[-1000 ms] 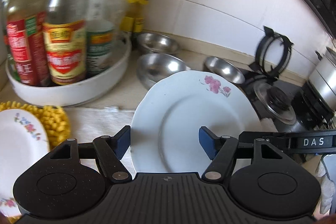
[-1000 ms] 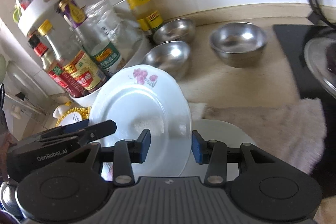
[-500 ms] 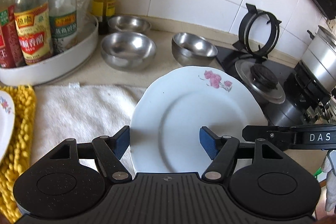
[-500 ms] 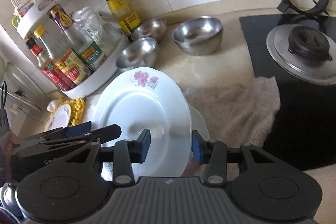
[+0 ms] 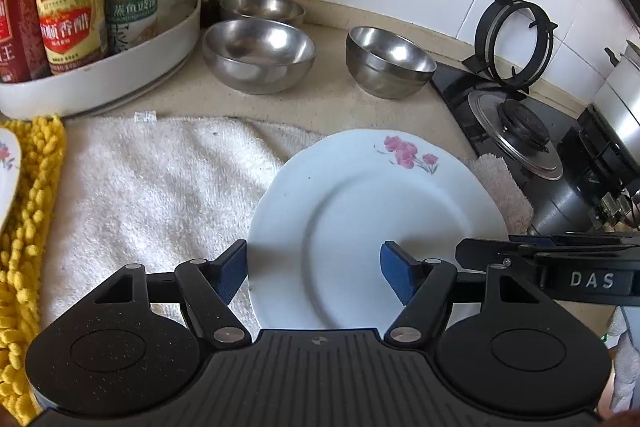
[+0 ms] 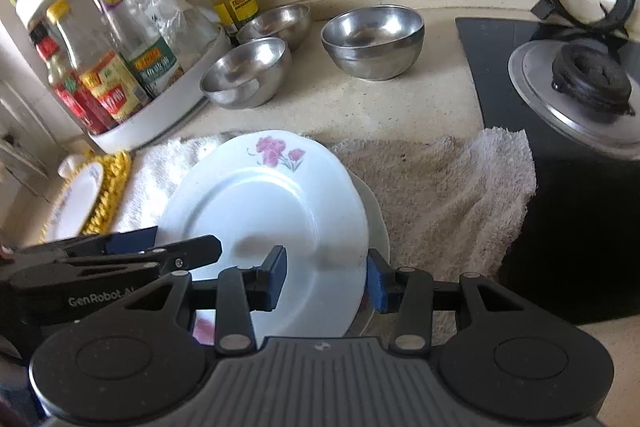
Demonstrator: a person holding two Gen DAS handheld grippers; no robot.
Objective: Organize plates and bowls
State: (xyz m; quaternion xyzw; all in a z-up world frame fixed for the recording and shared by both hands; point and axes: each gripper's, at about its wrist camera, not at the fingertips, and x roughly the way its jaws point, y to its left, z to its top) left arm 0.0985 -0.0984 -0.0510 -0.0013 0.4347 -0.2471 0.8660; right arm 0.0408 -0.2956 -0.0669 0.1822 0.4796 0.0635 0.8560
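Note:
A white plate with pink flowers [image 5: 372, 211] [image 6: 260, 211] is held between my two grippers above a white towel [image 5: 152, 187]. My left gripper [image 5: 314, 273] is wide apart around the plate's near left rim. My right gripper [image 6: 326, 277] has its jaws on either side of the plate's right rim. Under the plate lies another plate [image 6: 376, 215]. Three steel bowls [image 5: 258, 53] [image 5: 388, 61] [image 5: 262, 7] stand at the back of the counter. A second flowered plate [image 6: 76, 203] lies on a yellow mat [image 5: 28, 227] at the left.
A white turntable tray [image 5: 104, 79] with sauce bottles stands at back left. A black gas hob with a burner [image 6: 580, 87] and a pot stand [image 5: 514, 39] lies at right. A steel pot [image 5: 620, 95] sits far right.
Both grippers and the flowered plate have moved right and down, away from the bottle tray, to just over the towel and the other plate. The right gripper's jaws have widened.

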